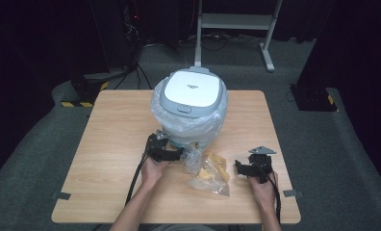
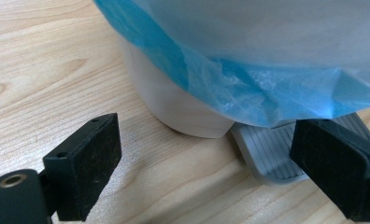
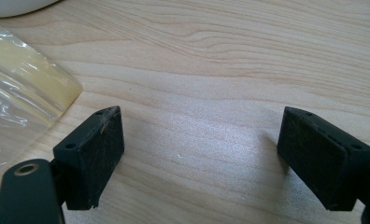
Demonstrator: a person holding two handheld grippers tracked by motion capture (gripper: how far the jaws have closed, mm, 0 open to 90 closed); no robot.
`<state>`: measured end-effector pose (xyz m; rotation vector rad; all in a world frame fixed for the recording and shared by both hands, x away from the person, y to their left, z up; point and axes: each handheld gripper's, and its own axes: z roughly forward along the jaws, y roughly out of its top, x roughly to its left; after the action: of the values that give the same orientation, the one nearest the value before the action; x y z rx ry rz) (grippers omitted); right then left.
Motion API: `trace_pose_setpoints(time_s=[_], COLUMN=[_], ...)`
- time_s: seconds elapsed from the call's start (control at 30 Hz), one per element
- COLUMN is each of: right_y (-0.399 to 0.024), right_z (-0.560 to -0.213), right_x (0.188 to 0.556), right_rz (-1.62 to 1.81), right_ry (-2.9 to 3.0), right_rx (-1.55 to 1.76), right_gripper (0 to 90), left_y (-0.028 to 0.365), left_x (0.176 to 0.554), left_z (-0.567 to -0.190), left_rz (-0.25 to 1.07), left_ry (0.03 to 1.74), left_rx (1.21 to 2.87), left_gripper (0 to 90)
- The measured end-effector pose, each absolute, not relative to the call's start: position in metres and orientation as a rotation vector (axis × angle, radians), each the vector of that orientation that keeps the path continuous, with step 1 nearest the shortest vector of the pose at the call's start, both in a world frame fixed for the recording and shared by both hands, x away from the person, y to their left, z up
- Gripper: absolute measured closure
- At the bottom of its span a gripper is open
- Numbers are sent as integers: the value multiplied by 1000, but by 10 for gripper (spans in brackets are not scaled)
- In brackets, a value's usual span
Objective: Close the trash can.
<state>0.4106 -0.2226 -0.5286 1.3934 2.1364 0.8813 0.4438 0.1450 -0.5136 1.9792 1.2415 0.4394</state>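
A white pedal bin with a grey-rimmed lid [image 1: 191,91] stands at the middle of the wooden table [image 1: 111,130], lined with a bluish clear plastic bag [image 1: 212,120] that hangs over its sides. My left gripper [image 1: 171,150] is open at the bin's front foot. In the left gripper view the open left gripper [image 2: 209,135] frames the white bin base [image 2: 174,102], the blue bag [image 2: 248,88] and the grey ribbed pedal [image 2: 267,154]. My right gripper [image 1: 241,168] is open and empty. In its own view the right gripper [image 3: 202,121] hangs over bare wood.
A crumpled clear bag with yellowish contents [image 1: 212,173] lies between the two grippers, and its edge [image 3: 24,93] appears at the left of the right gripper view. Dark floor, a white frame [image 1: 236,21] and black stands surround the table.
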Motion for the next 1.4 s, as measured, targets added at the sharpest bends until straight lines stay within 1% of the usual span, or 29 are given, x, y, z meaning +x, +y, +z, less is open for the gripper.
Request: trace_pose_setpoints(time_s=[0.3,0.6,0.97,1.0,1.13,1.27,1.4], right_y=[-222,-222,-222,-222,-225,-226,-223], right_z=[-529,-528,-528,-528,-526,-520,-511], right_x=[410,410,411,411,410,406,398], right_rz=[886,891,903,905,902,952,1038], right_ry=[2138,2152,2188,2189,2212,2245,2242], right_rx=[1393,1380,1343,1346,1362,1382,1369], right_gripper=[149,151,143,144,156,162,190], left_y=[145,144,144,145,144,144,143], left_x=[441,440,438,438,438,438,437], left_z=[-518,-520,-528,-528,-528,-528,-528], left_rz=[445,459,464,470,477,482,493], left_ry=[1257,1247,1251,1240,1235,1235,1230], left_rx=[1940,1954,1929,1952,1953,1957,1952], left_gripper=[95,96,107,107,108,110,116])
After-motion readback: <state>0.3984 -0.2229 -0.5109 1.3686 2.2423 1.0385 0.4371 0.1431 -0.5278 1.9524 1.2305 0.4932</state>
